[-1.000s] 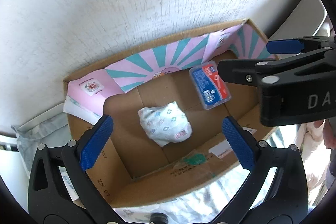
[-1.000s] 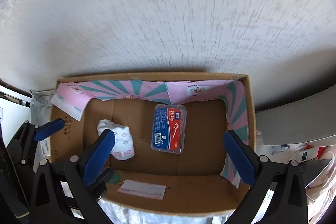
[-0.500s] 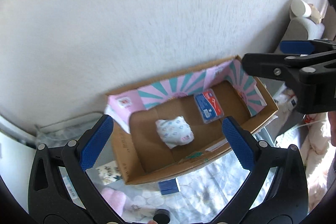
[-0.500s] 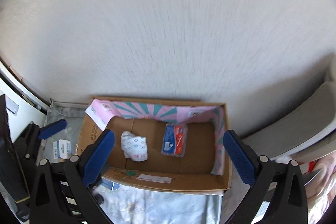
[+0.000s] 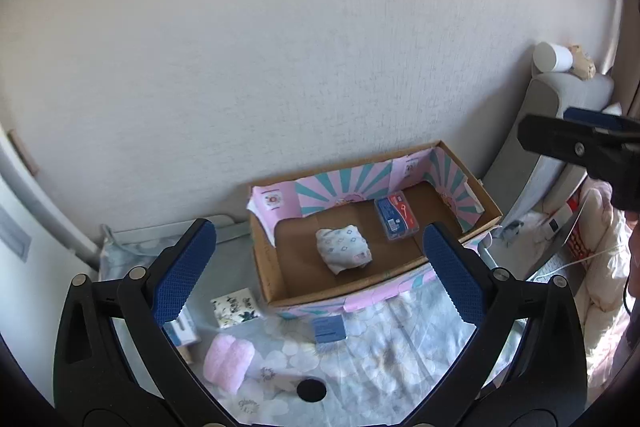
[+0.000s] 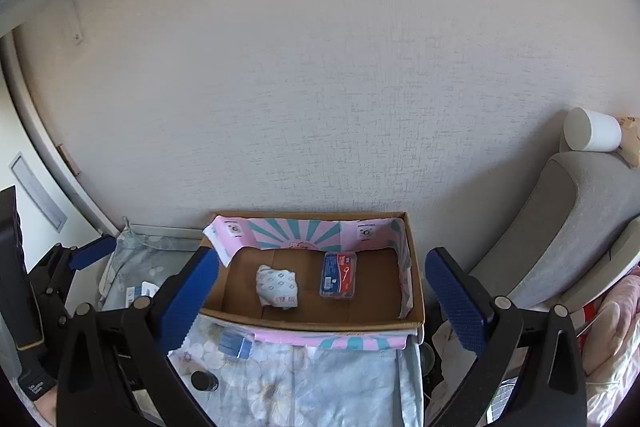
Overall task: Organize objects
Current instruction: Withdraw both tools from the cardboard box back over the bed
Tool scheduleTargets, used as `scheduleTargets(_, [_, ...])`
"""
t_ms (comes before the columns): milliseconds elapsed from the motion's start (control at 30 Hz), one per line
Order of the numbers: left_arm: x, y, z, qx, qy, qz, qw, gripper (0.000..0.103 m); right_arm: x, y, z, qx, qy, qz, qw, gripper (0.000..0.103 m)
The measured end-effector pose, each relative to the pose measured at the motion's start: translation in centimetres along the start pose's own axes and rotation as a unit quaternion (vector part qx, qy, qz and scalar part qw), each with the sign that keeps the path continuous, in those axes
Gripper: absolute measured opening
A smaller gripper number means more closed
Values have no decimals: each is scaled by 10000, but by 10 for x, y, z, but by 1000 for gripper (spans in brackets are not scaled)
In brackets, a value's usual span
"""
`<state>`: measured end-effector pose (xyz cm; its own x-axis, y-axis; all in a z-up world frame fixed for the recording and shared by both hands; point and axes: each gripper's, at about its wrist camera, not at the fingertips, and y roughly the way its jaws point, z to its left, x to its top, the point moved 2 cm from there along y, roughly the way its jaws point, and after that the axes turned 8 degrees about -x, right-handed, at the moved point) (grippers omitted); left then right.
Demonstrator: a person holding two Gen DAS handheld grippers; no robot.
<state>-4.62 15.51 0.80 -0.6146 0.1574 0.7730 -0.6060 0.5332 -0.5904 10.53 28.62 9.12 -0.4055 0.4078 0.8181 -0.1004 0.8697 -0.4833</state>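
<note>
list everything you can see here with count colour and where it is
cardboard box: 1, brown with pink and teal liner, against the wall
wrapped packet: 1, white with blue print, on the box floor, left part
plastic case: 1, blue and red, on the box floor, right of the packet
floral cloth: 1, pale blue, under and in front of the box
tissue pack: 1, white with dark flowers, on the cloth left of the box
pink soft item: 1, pink, on the cloth near the front
small blue pack: 1, blue, just in front of the box
black cap: 1, black, front of the cloth
left gripper: 1, black with blue pads, open, empty
right gripper: 1, black with blue pads, open, empty
</note>
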Motion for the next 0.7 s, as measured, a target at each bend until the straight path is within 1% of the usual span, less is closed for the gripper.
scheduleTargets(233, [-29,-29,6,66,-365,-348,9987,103,-38,-35,0,12,72,-376,9993,103])
scheduleTargets(333, [-43,-38,7,130,-431,-431,9981,103,-54,-44,2,-43,-16,-559,9984,103])
scheduleTargets(433, [-55,-45,8,92,-487,-482,9976,103,-66,-54,3,-23,-112,-740,9972,103])
scheduleTargets(700, [-62,-58,20,7,-599,-578,9965,103,-78,-61,2,-87,-34,-816,9966,103])
